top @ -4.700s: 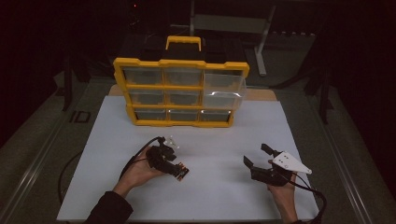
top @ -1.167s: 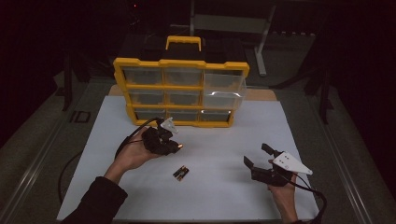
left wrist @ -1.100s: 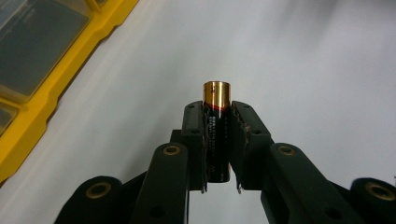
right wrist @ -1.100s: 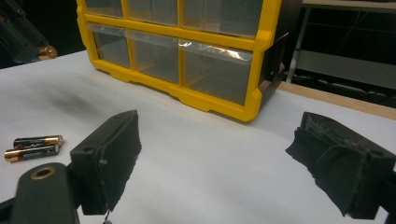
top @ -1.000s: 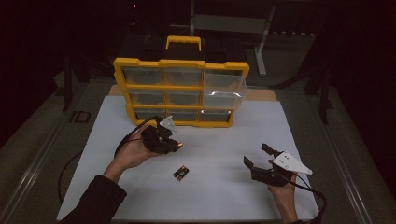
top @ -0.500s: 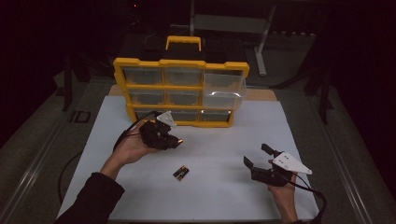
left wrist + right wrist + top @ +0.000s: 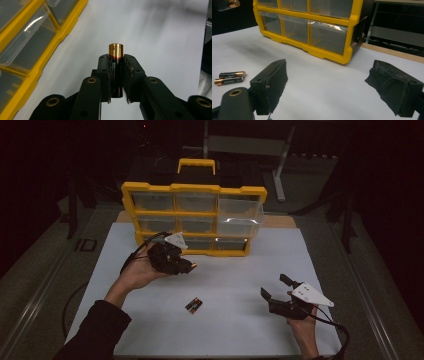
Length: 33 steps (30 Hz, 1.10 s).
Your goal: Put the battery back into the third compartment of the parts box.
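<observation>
Battery (image 7: pixel 116 67) clamped lengthwise in left gripper (image 7: pixel 116 75), gold end outward.

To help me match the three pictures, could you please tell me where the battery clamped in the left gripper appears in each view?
High view: the held battery pokes out of the left gripper, left of centre, just in front of the yellow organizer.
Left gripper view: centre, upright between the fingers, copper end up.
Right gripper view: its copper tip shows at the top left corner.
Shared landmark: the yellow organizer.
</observation>
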{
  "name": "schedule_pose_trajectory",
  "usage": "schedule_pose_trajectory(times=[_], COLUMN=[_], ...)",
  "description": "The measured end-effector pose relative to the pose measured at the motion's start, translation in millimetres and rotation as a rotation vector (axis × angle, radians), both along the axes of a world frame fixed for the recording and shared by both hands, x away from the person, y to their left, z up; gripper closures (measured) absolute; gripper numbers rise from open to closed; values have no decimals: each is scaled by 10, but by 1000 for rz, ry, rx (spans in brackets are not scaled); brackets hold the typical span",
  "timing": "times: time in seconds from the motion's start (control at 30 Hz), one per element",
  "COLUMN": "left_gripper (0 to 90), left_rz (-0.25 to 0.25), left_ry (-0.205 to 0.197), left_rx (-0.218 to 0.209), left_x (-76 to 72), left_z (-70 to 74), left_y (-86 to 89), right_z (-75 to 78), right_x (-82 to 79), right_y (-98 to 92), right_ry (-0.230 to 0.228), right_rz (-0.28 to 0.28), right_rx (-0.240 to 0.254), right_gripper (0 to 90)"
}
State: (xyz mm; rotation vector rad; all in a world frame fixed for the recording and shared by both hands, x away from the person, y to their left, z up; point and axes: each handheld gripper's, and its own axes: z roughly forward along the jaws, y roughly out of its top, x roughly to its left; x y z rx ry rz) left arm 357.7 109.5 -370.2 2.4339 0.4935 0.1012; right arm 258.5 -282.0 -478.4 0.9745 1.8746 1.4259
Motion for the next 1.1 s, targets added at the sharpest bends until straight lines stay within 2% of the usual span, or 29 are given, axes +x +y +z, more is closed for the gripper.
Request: schedule_pose_trajectory(times=[0.77, 1.1], left_gripper=[780, 780], left_rz=[-13, -22], left_ry=[-29, -56], left_rx=[-30, -46], left_x=[107, 148], left_z=[332, 495], left_y=[-25, -72], right_z=[-2, -1], right_x=[1, 1], right_y=[3, 2], right_ry=[2, 2], right_rz=[3, 5], right_rx=[0, 0], right_gripper=[142, 143])
